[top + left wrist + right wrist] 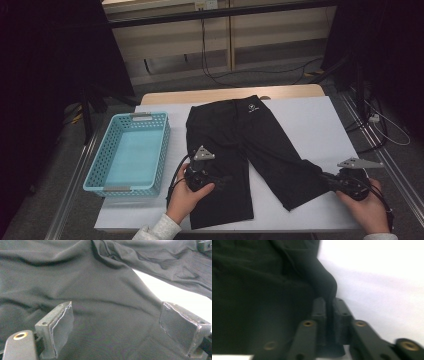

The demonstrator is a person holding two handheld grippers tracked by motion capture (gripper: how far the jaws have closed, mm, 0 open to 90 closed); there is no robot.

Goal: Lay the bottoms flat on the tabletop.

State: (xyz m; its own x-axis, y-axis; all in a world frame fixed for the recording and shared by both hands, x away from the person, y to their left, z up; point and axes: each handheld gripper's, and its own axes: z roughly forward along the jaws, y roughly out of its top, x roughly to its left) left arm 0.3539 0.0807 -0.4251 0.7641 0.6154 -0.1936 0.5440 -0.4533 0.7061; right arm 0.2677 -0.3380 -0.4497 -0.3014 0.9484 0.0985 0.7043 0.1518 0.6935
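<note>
Black fabric shorts (240, 145) with a small white logo near the waistband, spread flat on the white table cover (310, 125), waistband toward the far edge, two legs pointing toward the near edge. Left leg lying straight, reaching almost to the near edge of the cover; right leg angled outward toward the right side, hem end slightly raised from the surface

Right gripper (327, 179) at the outer hem of the right leg, jaws pressed together and pinching a fold of the black cloth. In the right gripper view, the same right gripper (329, 315) with both black jaws nearly touching, a ridge of dark fabric rising from between them, white cover beside it. Picture here somewhat blurred

Left gripper (222, 179) resting over the left leg, jaws spread wide, nothing squeezed. In the left gripper view, the left gripper (116, 325) with grey pads (62, 325) far apart, wrinkled black cloth lying between and beyond them, a bright strip of white cover showing between the two legs

Grey three-cornered plate on top of each gripper, cable trailing behind, a hand in a light sleeve holding each from the near side

Light blue plastic basket (112, 150) with perforated walls standing on the left part of the table, well apart from the shorts
</note>
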